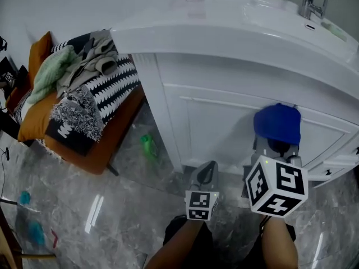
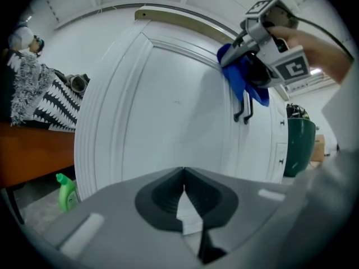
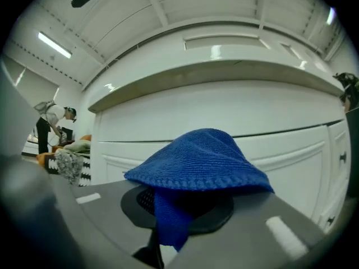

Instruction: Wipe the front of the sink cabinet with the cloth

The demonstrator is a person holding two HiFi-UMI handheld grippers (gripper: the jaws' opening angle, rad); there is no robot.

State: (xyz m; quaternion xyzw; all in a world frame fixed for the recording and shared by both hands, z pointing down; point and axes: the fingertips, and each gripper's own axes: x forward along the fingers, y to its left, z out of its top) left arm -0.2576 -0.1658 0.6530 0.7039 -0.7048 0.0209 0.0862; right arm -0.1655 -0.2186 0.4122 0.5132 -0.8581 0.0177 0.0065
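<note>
While the right tool (image 1: pixel 277 150) is clamped shut on a blue knitted cloth (image 1: pixel 277 123), it holds that cloth up against the white front of the sink cabinet (image 1: pixel 213 122). Seen from the head view, the cloth sits on the upper part of a panelled door, right of centre. The left gripper view shows it at the door's top corner, just beside two dark handles (image 2: pixel 244 108), and apparently touching the panel. In the right gripper view the cloth drapes over the jaws like a small hood, with one corner hanging down between them.

The left tool (image 1: pixel 206 172) hangs lower, near the floor (image 1: pixel 112 206) and apart from the cabinet. Its jaws meet at the tips and grip nothing.

A green bottle (image 1: pixel 147 146) stands on the floor by the cabinet's left corner.

Judging from this, the wiping step is under way, with most of the door and the left panel likely not yet covered. The next move probably calls for steady pressure into the panel while sweeping sideways or downward, keeping the cloth flat and steering around the handles so the loose corner does not snag.
</note>
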